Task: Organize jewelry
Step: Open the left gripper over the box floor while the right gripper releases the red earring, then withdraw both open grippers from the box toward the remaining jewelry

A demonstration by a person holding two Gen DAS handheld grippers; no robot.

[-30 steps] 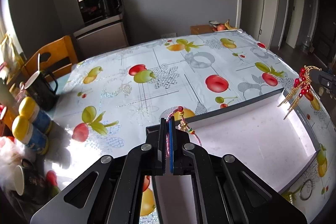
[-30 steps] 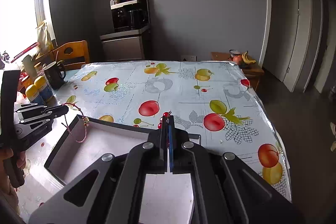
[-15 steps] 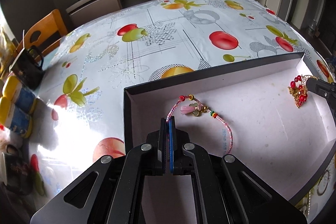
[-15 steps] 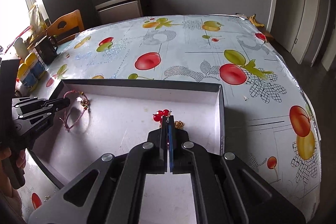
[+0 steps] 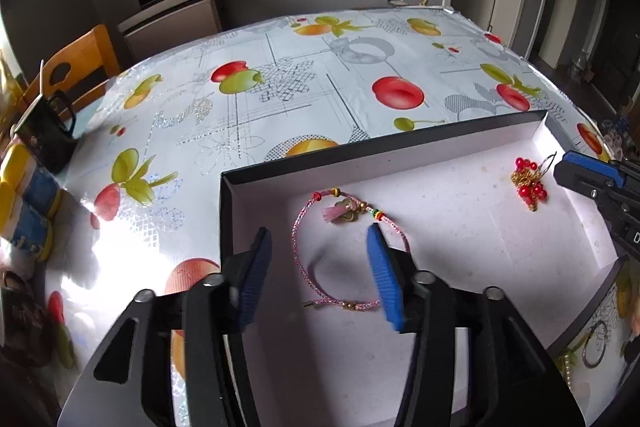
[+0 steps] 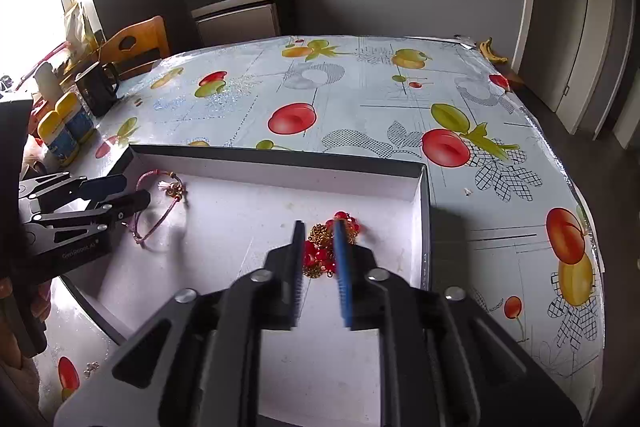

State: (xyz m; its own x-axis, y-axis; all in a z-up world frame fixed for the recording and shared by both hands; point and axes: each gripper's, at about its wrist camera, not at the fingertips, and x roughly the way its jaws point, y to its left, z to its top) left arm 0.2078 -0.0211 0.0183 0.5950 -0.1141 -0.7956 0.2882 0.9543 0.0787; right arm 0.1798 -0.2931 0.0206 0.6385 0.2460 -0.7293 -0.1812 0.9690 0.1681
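With both pairs of jaws spread and holding nothing, the left gripper (image 5: 320,263) straddles the near loop of the pink bracelet (image 5: 340,227), which stretches ahead of it, while the right gripper (image 6: 320,263) brackets the red-and-gold earring (image 6: 326,247), both pieces lying in the white tray (image 6: 280,157).

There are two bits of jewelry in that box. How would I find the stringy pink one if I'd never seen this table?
Find the shallow black box with a white floor on the fruit-print tablecloth. At its end nearest the yellow-capped bottles, a thin pink cord bracelet lies in an open loop. Unlike the bunched red-and-gold bead cluster at the other end, it has a small pink tassel.
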